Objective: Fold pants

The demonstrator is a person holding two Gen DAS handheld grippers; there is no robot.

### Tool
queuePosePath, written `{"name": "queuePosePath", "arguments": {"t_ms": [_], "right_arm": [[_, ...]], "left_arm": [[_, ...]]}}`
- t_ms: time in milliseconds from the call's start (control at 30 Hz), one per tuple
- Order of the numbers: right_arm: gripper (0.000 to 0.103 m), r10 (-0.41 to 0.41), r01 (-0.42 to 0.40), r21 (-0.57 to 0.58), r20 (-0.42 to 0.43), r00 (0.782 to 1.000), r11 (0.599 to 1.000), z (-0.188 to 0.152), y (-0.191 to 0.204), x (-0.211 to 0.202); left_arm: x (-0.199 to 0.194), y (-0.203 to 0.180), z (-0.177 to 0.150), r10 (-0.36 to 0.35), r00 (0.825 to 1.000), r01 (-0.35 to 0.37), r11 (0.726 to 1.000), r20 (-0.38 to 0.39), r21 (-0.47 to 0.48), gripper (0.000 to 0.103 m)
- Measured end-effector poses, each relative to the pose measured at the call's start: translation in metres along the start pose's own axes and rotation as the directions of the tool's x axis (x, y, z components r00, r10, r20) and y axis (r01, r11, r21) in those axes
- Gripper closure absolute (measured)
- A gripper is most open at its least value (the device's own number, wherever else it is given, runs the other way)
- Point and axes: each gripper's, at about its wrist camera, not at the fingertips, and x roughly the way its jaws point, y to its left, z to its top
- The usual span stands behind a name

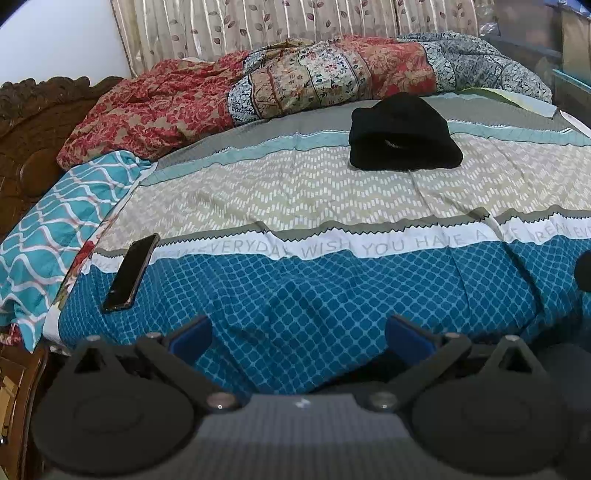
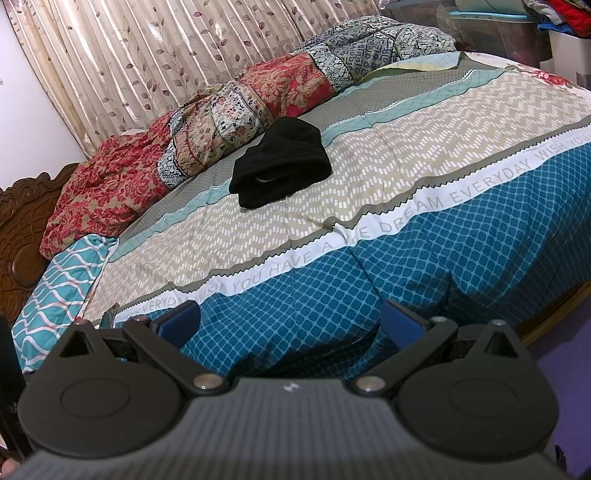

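Pants (image 1: 404, 133), black and already folded into a compact bundle, lie on the bedspread (image 1: 295, 192) in the far half of the bed, on the border between the grey stripe and the beige zigzag band. In the left wrist view the bundle is wider than deep, so its long axis runs roughly along the stripes of the bedspread; the thick folded edge with a small glimpse of a zipper faces toward the camera. In the right wrist view the pants (image 2: 280, 162) appear turned diagonally, with the same folded edge facing the near left.

Just behind the pants, a rumpled patchwork quilt (image 1: 258, 92) in red, cream and blue stretches along the far side of the bed, in front of a leaf-print curtain (image 1: 258, 26). A teal pillow (image 1: 55, 229) with white wavy lines lies at the left end, near the carved wooden headboard (image 1: 26, 140). A dark phone (image 1: 131, 273) rests on the near left part of the bedspread, well apart from the pants.

The left gripper (image 1: 299, 334) and the right gripper (image 2: 290, 321) both hang over the near blue edge of the bedspread, released, with the blue pads wide apart and nothing between them.
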Motion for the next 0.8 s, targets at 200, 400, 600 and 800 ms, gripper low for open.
{"name": "queuePosePath", "arguments": {"t_ms": [200,400,600,800], "right_arm": [[0.000,0.000,0.000,0.001,0.000,1.000,1.000,0.0004,-0.0006,-0.0001],[0.000,0.000,0.000,0.002,-0.001,1.000,1.000,0.0004,-0.0005,-0.0001],[0.000,0.000,0.000,0.002,0.000,1.000,1.000,0.0005,-0.0002,-0.0001],[0.000,0.000,0.000,0.002,-0.001,1.000,1.000,0.0006,-0.0002,-0.0001]], "left_arm": [[0.0042,0.0006,-0.0018,-0.009,1.000,0.009,1.000,-0.027,-0.006,0.000],[0.0067,0.0004,-0.0022,-0.014,0.999,0.013,1.000,-0.043,-0.006,0.000],[0.0088,-0.0005,-0.0031,-0.018,0.998,0.018,1.000,-0.058,-0.009,0.000],[0.0093,-0.0036,-0.0034,-0.016,0.998,0.016,1.000,-0.062,-0.003,0.000]]}}
